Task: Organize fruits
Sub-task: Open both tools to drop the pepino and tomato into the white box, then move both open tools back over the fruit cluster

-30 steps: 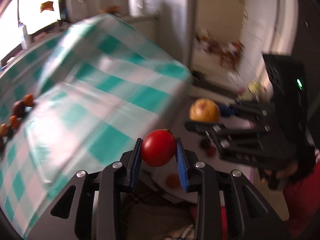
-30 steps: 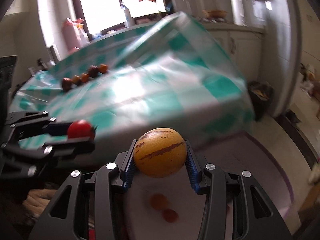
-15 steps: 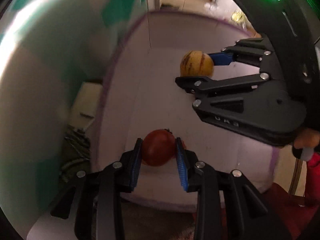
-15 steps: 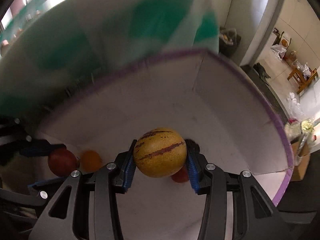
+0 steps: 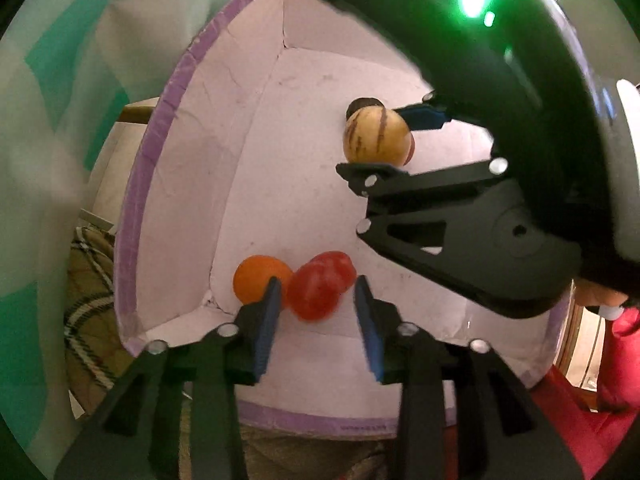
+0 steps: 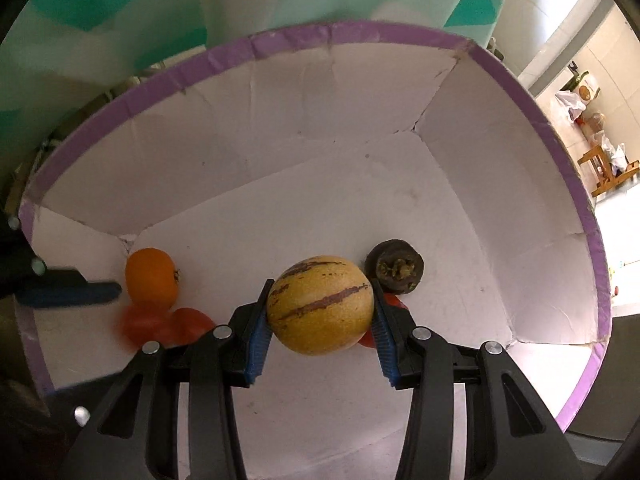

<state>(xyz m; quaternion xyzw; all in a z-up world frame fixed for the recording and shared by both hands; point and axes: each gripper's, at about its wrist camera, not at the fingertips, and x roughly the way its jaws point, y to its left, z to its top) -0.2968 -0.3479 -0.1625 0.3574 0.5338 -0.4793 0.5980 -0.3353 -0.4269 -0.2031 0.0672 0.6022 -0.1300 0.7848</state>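
Observation:
A white cardboard box with a purple rim [image 5: 132, 208] [image 6: 360, 32] lies below both grippers. My left gripper [image 5: 316, 292] is open over the box; a red tomato [image 5: 316, 290] lies loose between its fingers beside an orange fruit [image 5: 258, 278]. My right gripper [image 6: 320, 308] is shut on a yellow melon with purple stripes [image 6: 320, 304], held low inside the box; it also shows in the left wrist view [image 5: 376, 136]. A dark fruit [image 6: 396, 266] lies just right of the melon. The orange fruit [image 6: 152, 276] and red tomatoes [image 6: 160, 326] sit in the box's left corner.
A green and white checked tablecloth [image 6: 160, 4] hangs behind the box. A plaid cloth [image 5: 88, 304] lies left of the box. A wooden stool [image 6: 608, 168] stands on the floor far right.
Both grippers swung down from the table into the box. My left gripper opened and let the tomato go beside the orange fruit. My right gripper lowered the melon further.

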